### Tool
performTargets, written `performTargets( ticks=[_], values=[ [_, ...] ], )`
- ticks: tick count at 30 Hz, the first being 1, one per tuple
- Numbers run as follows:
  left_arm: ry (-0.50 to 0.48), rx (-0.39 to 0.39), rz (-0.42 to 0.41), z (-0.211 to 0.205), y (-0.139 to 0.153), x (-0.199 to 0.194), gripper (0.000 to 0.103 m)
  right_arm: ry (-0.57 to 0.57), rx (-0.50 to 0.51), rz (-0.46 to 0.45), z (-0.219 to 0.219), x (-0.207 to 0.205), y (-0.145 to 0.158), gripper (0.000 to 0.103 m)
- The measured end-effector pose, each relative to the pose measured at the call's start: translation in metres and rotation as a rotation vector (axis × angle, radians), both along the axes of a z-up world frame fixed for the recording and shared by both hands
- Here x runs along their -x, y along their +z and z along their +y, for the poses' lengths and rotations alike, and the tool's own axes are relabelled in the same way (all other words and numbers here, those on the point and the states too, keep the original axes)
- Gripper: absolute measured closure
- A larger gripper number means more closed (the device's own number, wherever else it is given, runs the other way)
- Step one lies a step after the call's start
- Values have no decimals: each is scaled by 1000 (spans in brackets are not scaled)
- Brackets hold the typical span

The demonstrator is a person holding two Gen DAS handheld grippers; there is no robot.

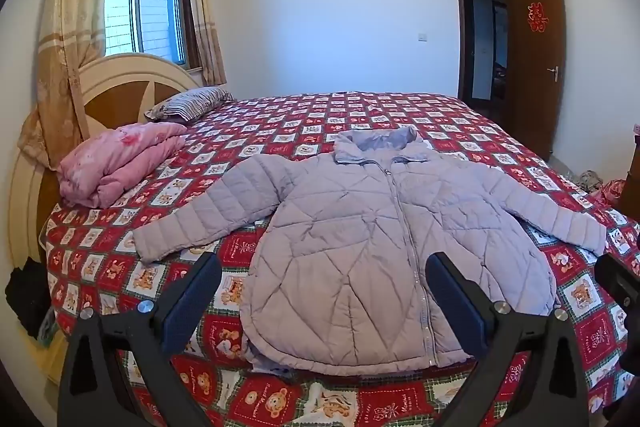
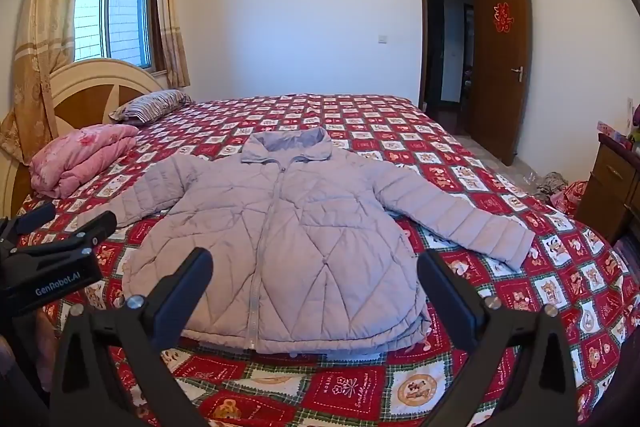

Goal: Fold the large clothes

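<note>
A lilac quilted puffer jacket (image 1: 360,247) (image 2: 304,243) lies flat and zipped on the bed, collar toward the far side and both sleeves spread outward. My left gripper (image 1: 323,267) hovers above the jacket's near hem, open wide with nothing between its fingers. My right gripper (image 2: 315,262) hangs over the hem in the same way, open and holding nothing. In the right wrist view the left gripper's body (image 2: 52,259) shows at the left edge. A dark piece of the right gripper (image 1: 618,283) shows at the right edge of the left wrist view.
The bed carries a red patchwork bedspread (image 1: 280,403) (image 2: 352,391). A folded pink quilt (image 1: 116,163) (image 2: 80,159) and a striped pillow (image 1: 192,103) lie by the headboard (image 1: 120,83). An open brown door (image 2: 502,59) and a wooden cabinet (image 2: 612,183) stand at the right.
</note>
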State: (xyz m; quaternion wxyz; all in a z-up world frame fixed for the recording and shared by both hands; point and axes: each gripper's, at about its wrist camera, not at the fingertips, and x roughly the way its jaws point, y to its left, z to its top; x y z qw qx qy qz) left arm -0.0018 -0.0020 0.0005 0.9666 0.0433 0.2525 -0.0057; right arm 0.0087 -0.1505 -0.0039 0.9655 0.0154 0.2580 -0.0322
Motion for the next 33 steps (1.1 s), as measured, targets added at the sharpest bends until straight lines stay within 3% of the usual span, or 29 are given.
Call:
performTargets(
  ticks=[3, 7, 33],
  values=[
    [1, -41, -9, -15, -3, 5, 1, 3, 14, 7, 0, -1, -1, 0],
    [7, 28, 15, 2, -7, -5, 1, 2, 10, 2, 0, -1, -1, 0],
    [26, 42, 9, 10, -1, -6, 1, 11, -1, 24, 1, -4, -8, 0]
  ],
)
